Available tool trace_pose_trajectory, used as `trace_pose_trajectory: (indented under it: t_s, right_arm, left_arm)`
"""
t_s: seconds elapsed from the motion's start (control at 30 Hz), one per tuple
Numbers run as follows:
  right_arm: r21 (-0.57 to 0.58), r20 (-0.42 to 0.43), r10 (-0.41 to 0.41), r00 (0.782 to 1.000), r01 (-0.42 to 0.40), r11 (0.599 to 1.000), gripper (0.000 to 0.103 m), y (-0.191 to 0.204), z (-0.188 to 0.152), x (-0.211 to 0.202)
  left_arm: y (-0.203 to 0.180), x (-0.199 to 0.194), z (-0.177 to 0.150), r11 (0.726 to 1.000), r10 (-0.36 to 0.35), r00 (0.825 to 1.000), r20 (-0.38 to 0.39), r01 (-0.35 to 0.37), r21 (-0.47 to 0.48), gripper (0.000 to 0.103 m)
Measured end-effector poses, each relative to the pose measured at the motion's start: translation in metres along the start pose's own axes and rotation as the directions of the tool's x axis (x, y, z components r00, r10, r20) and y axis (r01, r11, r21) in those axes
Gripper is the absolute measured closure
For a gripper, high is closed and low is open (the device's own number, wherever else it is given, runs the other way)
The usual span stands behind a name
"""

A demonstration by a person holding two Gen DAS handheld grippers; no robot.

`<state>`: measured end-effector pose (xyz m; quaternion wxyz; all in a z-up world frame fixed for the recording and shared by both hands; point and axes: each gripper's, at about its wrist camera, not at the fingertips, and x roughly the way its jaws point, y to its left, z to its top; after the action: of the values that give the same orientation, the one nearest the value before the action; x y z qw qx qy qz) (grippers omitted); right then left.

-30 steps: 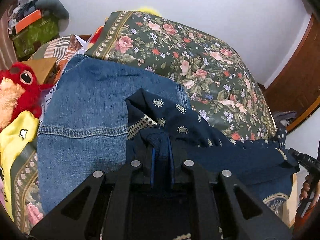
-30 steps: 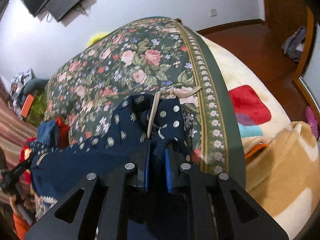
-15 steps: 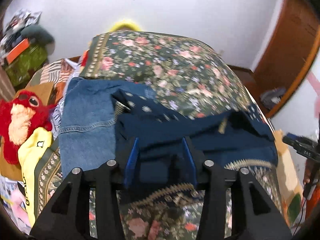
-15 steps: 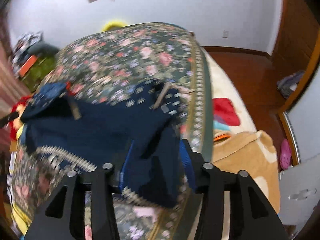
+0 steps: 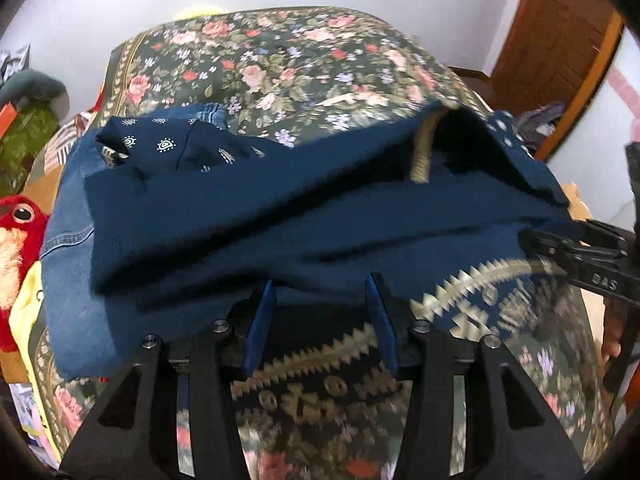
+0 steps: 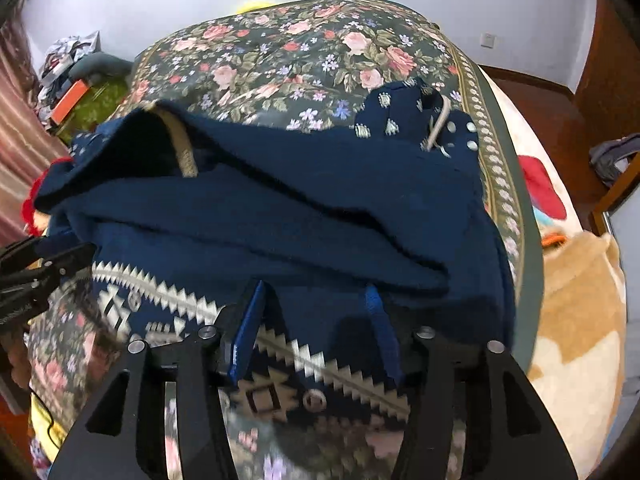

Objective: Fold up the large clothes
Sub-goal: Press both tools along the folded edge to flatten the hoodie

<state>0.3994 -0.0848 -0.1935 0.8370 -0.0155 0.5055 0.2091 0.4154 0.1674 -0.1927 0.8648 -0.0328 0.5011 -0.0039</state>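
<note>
A: White-walled bedroom; bed under a dark green floral bedspread. Any containers holding things?

B: None seen. Only loose heaps: a faded blue denim garment on the bedspread's left side, a red plush toy at the left edge, a tan fleece blanket off the right side.

A: And the task's piece?

B: Large navy blue garment with a cream zigzag border, lying across the middle of the bedspread, folded over on itself, its left end overlapping the denim garment. Patterned hem nearest both cameras.

A: Pose of the left gripper?

B: Tilted steeply down over the near fold of the navy garment. Blue-padded jaws parted, cloth lying between them, no pad seen pressing. Just been opening.

A: Right gripper?

B: Same steep downward tilt at the garment's right half. Jaws parted to a middling gap, hem between them, nothing pinched. Also just been opening, and widening a little more in the last instant. Black frame visible at the right edge of the left wrist view.

A: Against a second ago?

B: Then both sets of jaws pinched shut on navy cloth, garment drawn up toward the cameras. Now released and settled flat, both grippers pulled back toward the near edge, zigzag border newly exposed.
</note>
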Motion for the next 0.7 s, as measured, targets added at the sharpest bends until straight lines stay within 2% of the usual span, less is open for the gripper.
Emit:
trace_pose_trajectory:
  t_s: [0.1, 0.2, 0.3, 0.4, 0.43, 0.47, 0.53, 0.6, 0.7]
  right_arm:
    - [0.03, 0.03, 0.02, 0.999, -0.021, 0.999, 0.052, -0.004, 0.017, 0.003]
    - [0.095, 0.048, 0.005, 0.999, -0.009, 0.995, 0.052, -0.009, 0.044, 0.01]
    - [0.112, 0.09, -0.027, 0.996, 0.017, 0.994, 0.052, -0.009, 0.066, 0.009]
    - [0.132, 0.146, -0.054, 0.988, 0.035, 0.991, 0.052, -0.008, 0.081, -0.002]
    - [0.143, 0.166, -0.041, 0.985, 0.018, 0.99, 0.052, -0.007, 0.084, -0.009]
    - [0.148, 0.177, -0.027, 0.984, 0.001, 0.989, 0.052, -0.008, 0.085, -0.013]
    - [0.139, 0.202, 0.011, 0.979, -0.04, 0.989, 0.052, -0.004, 0.083, -0.024]
    - [0.105, 0.207, 0.027, 0.978, -0.05, 0.993, 0.052, 0.003, 0.078, -0.03]
    - [0.041, 0.186, 0.048, 0.981, -0.057, 0.998, 0.052, 0.019, 0.067, -0.032]
  left_arm:
    - [0.016, 0.01, 0.017, 0.998, -0.012, 1.0, 0.005, 0.012, -0.059, 0.056]
    - [0.031, 0.01, 0.043, 0.993, -0.008, 0.999, 0.033, 0.012, -0.118, 0.056]
    - [0.041, 0.01, 0.065, 0.987, -0.005, 0.999, 0.048, 0.013, -0.163, 0.057]
    - [0.044, -0.003, 0.081, 0.982, 0.098, 0.989, 0.107, -0.079, -0.171, 0.057]
    - [0.045, -0.01, 0.086, 0.976, 0.146, 0.98, 0.134, -0.121, -0.178, 0.057]
    - [0.047, -0.014, 0.088, 0.974, 0.16, 0.976, 0.147, -0.132, -0.184, 0.057]
    - [0.05, -0.023, 0.09, 0.974, 0.148, 0.974, 0.174, -0.112, -0.197, 0.057]
    - [0.049, -0.031, 0.085, 0.981, 0.099, 0.977, 0.188, -0.063, -0.185, 0.057]
    - [0.041, -0.038, 0.071, 0.986, 0.081, 0.976, 0.202, -0.049, -0.161, 0.056]
